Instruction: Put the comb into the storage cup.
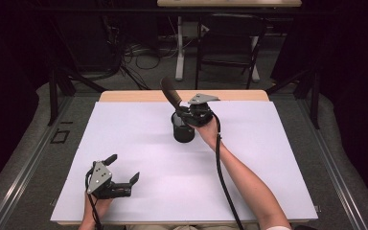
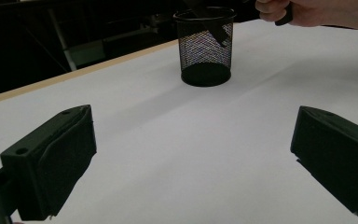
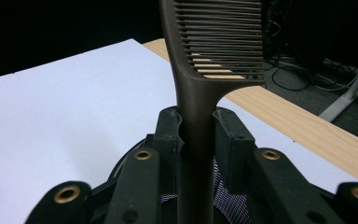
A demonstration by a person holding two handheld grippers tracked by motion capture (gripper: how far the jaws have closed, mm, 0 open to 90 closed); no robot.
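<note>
A black mesh cup (image 1: pixel 183 132) (image 2: pixel 204 46) stands upright on the white sheet (image 1: pixel 139 143), near the table's far middle. My right gripper (image 1: pixel 186 114) (image 3: pixel 196 135) hovers right over it, shut on the handle of a dark brown comb (image 1: pixel 170 93) (image 3: pixel 214 51). The comb's toothed end points up and away, while its handle end dips into the cup (image 3: pixel 228 196). My left gripper (image 1: pixel 123 168) (image 2: pixel 191 154) rests near the front left of the sheet, jaws wide apart with nothing between them.
The wooden table edge (image 1: pixel 124 96) runs along the back of the sheet. Beyond it are a chair (image 1: pixel 227 43), a desk leg (image 1: pixel 179 48) and cables on the floor. Open white sheet lies between the two grippers.
</note>
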